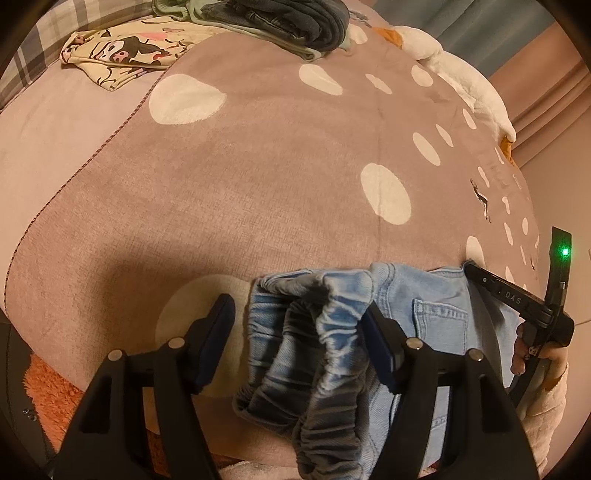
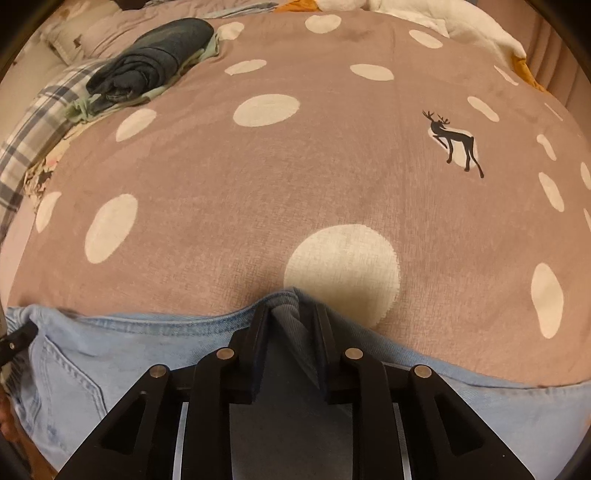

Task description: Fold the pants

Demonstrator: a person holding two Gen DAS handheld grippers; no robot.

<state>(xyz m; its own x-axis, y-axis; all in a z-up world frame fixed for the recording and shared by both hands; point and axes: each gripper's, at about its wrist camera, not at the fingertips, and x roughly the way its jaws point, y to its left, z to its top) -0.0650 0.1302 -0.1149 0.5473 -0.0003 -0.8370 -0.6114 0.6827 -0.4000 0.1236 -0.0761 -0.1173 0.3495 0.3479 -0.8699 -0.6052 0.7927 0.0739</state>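
Light blue denim pants [image 1: 436, 314] lie at the near edge of a brown blanket with white dots [image 1: 258, 184]. My left gripper [image 1: 299, 317] is open, its jaws wide apart on either side of the bunched elastic waistband [image 1: 314, 332]. My right gripper [image 2: 291, 314] is shut on a fold of the pants' edge [image 2: 284, 299]; the denim [image 2: 147, 347] spreads left and right below it. The right gripper's body and the hand holding it show at the right of the left wrist view [image 1: 532, 306].
A pile of folded dark clothes [image 2: 155, 62] lies at the far side of the bed, also in the left wrist view [image 1: 280, 18]. A cartoon-print cloth [image 1: 118, 51] and a plaid sheet [image 2: 33, 122] lie at the far left. A white duvet [image 1: 461, 74] is bunched at the far right.
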